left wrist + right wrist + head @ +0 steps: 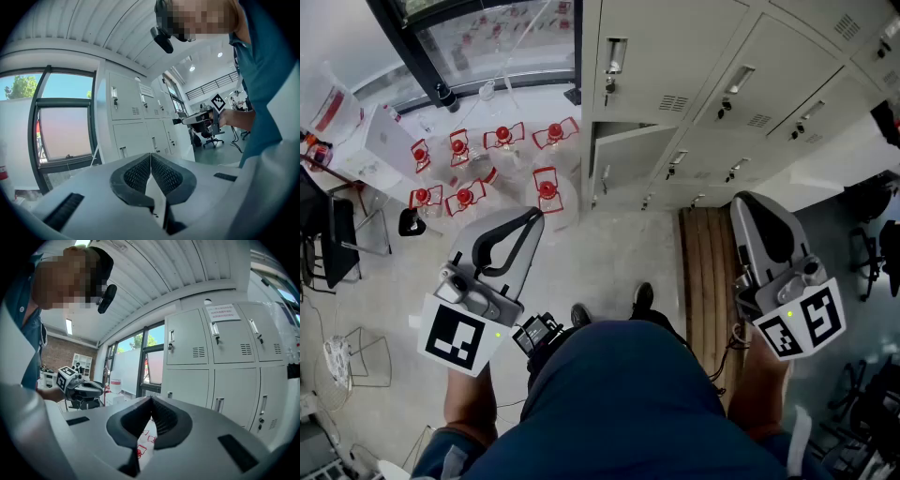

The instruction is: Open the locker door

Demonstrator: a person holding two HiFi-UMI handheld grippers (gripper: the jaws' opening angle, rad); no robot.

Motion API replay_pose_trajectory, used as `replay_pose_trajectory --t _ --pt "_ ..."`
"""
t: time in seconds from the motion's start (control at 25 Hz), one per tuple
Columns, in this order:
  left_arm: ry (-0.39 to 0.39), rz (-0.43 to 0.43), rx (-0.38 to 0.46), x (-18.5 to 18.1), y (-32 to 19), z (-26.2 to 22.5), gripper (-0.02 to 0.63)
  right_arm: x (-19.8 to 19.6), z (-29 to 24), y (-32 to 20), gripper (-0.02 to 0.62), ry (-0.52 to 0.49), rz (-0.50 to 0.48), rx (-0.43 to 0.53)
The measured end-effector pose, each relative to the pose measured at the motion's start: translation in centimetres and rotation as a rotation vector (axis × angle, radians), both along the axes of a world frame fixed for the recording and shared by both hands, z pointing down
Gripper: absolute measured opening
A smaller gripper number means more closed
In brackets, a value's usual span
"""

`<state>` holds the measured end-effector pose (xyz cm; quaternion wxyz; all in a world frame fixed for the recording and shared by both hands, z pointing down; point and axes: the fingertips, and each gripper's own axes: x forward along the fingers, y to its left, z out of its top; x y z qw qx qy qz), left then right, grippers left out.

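A bank of pale grey lockers fills the upper right of the head view. The bottom-row door at the left end looks slightly ajar, with a dark gap along its top. The other doors are closed, with handles and keys. Both grippers are held up in front of the lockers, well short of them, and touch nothing. My left gripper is shut and empty, tips together. My right gripper is likewise shut and empty. Each gripper view shows the other gripper held out to the side.
Several clear water jugs with red caps stand on the floor by the window, left of the lockers. A wooden bench lies in front of the lockers. Office chairs are at the right, a dark chair at the left.
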<state>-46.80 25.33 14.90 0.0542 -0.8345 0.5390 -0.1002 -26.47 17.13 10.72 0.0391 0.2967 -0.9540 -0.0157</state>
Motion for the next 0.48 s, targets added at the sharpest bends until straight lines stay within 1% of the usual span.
replay_pose_trajectory --t 0.16,0.48 --pt "0.000 0.002 -0.007 -0.6 0.6 0.3 0.018 -0.8 0.2 0.6 0.037 0.000 -0.004 -0.005" --pt "0.016 0.017 -0.021 -0.9 1.3 1.0 0.018 -1.1 0.8 1.6 0.037 0.005 0.015 -0.018"
